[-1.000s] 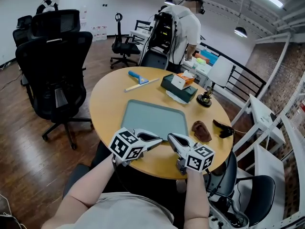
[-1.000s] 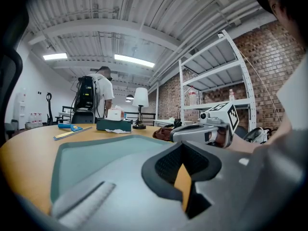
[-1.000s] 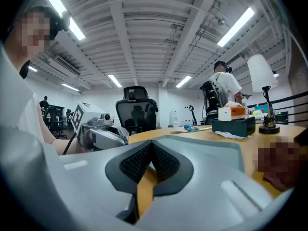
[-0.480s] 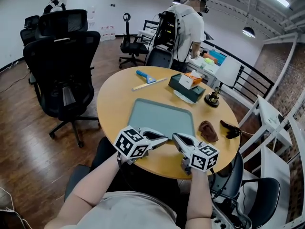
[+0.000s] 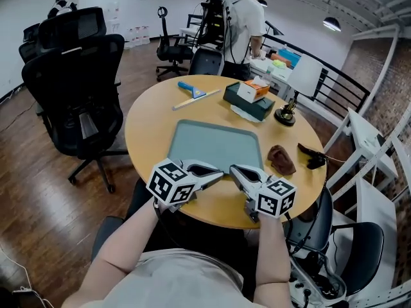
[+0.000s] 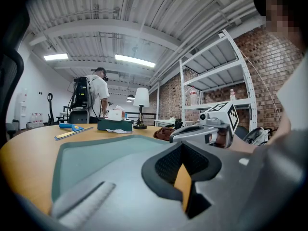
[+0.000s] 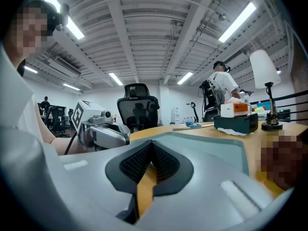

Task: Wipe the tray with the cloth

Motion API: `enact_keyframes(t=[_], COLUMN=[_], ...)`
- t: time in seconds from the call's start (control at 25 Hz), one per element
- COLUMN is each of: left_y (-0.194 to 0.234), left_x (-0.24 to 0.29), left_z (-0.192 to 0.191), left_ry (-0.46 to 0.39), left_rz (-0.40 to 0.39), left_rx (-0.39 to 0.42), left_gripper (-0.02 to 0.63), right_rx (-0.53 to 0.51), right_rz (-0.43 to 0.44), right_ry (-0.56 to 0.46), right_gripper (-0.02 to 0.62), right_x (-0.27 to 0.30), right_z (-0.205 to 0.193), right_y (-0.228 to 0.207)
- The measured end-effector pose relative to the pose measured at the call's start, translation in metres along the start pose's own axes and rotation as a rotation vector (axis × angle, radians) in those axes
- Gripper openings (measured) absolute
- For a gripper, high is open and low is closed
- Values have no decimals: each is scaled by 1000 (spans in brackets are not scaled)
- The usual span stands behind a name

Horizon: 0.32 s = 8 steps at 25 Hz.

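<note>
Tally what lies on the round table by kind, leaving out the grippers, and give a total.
Tray: 1
Brown cloth: 1
Dark green tissue box: 1
Orange-and-white carton on that box: 1
Blue-handled scraper: 1
Long pale strip: 1
Lamp: 1
Small black object at the right edge: 1
Total: 8

Cloth right of tray

Open-plan office, black mesh swivel chairs on dark wooden plank floor, round light-wood table, exposed red brick wall, white metal shelving, strip ceiling lights
</note>
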<state>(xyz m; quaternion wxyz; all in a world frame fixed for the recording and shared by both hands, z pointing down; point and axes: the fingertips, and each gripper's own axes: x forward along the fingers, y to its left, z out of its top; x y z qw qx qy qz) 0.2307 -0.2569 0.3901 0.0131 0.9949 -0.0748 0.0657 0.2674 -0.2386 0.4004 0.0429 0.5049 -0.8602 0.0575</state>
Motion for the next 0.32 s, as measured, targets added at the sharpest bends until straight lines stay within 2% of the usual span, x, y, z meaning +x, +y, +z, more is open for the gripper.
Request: enact_keyframes(t=[0.32], left_y=[4], left_x=[2], left_z=[4], left_ry=[-28], left_rz=[33], left_rx=[-21], left_gripper=[322], right_rx=[-22], right_rz=[34], right_ry=[26], right_gripper=[0], right_x=[4], right_z=[5], right_y=[-5])
